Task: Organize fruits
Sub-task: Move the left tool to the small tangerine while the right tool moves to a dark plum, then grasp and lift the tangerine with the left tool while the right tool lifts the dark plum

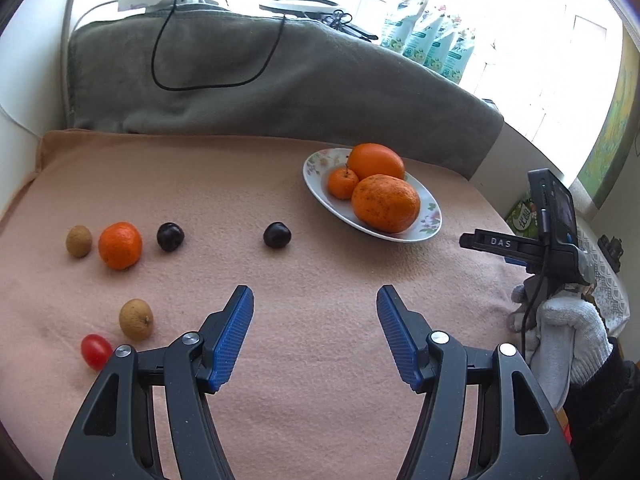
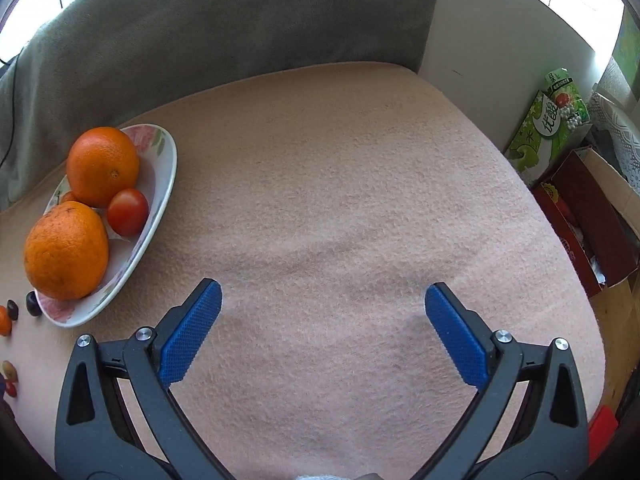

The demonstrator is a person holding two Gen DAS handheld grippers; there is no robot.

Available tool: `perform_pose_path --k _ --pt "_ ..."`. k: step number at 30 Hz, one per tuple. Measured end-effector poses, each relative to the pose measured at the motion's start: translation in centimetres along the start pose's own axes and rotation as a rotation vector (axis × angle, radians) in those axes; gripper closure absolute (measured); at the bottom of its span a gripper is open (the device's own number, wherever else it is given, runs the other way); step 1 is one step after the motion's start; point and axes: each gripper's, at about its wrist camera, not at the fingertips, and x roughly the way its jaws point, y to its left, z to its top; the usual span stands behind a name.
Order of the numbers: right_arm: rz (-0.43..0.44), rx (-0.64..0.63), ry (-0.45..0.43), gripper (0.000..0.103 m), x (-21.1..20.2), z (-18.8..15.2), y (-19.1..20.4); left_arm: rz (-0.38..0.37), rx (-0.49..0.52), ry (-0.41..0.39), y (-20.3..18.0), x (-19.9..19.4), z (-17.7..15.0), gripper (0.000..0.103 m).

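**Fruit spread on a fleece-covered desk, both tools empty**

A soft, napped peach blanket [image 1: 320,280] covers the desk, with a grey fleece [image 1: 280,92] draped behind it. The left tool [image 1: 315,300] hangs over bare cloth, its ribbed blue pads apart with nothing between them. The right tool [image 2: 323,300] stands wider still, also empty, held by a hand in a white knitted glove [image 1: 568,332].

An oval porcelain plate [image 2: 164,168] with a floral rim sits toward the back. It holds a smooth round orange [image 2: 103,166], a larger dimpled, speckled orange [image 2: 66,250], a glossy red tomato [image 2: 128,212] and a small mandarin [image 1: 343,183], all crowded together.

Loose on the blanket, left of the plate, lie two shiny dark cherries [image 1: 277,235] [image 1: 170,236], a pebbly mandarin [image 1: 120,245] and a dull brown longan [image 1: 79,241] in a rough row. Nearer, a second longan [image 1: 136,319] lies just beside an oval cherry tomato [image 1: 96,351].
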Motion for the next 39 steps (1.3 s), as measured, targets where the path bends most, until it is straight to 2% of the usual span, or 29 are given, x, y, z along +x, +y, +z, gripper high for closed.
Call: perform_pose_path --k 3,7,10,14,15,17,19,20,24,28,39 --pt "0.089 -0.031 -0.073 0.0 -2.6 -0.9 0.8 0.057 -0.018 -0.013 2.6 -1.0 0.0 0.039" --pt "0.199 -0.157 -0.156 0.001 -5.9 -2.4 4.2 0.132 -0.03 -0.036 6.1 -2.6 0.0 0.039" --pt "0.315 -0.235 -0.17 0.003 -7.5 -3.1 7.0 0.157 -0.053 -0.04 8.5 -3.3 -0.2 0.039" --pt "0.416 -0.349 -0.145 0.023 -8.5 -4.5 11.6 0.178 -0.072 -0.042 11.0 -3.8 -0.5 0.041" --pt "0.439 -0.371 -0.135 0.025 -8.7 -4.8 12.8 0.181 -0.08 -0.043 11.5 -3.8 -0.4 0.045" --pt "0.477 -0.405 -0.12 0.036 -8.6 -5.3 14.8 0.185 -0.091 -0.048 12.6 -3.7 -0.2 0.048" --pt "0.519 -0.436 -0.091 0.046 -8.0 -5.4 16.4 0.173 -0.107 -0.038 13.5 -3.3 0.1 0.06" --pt "0.532 -0.454 -0.078 0.048 -7.8 -5.5 17.1 0.165 -0.115 -0.033 13.9 -3.0 0.2 0.062" --pt "0.506 -0.531 -0.066 0.049 -7.2 -6.3 20.8 0.148 -0.088 -0.019 14.0 -1.7 0.9 0.063" --pt "0.49 -0.548 -0.029 0.056 -5.7 -5.8 22.8 0.133 -0.046 0.021 13.3 0.3 1.5 0.063" --pt "0.483 -0.555 0.027 0.058 -3.0 -4.6 24.9 0.121 -0.028 0.08 13.3 2.6 2.4 0.063"
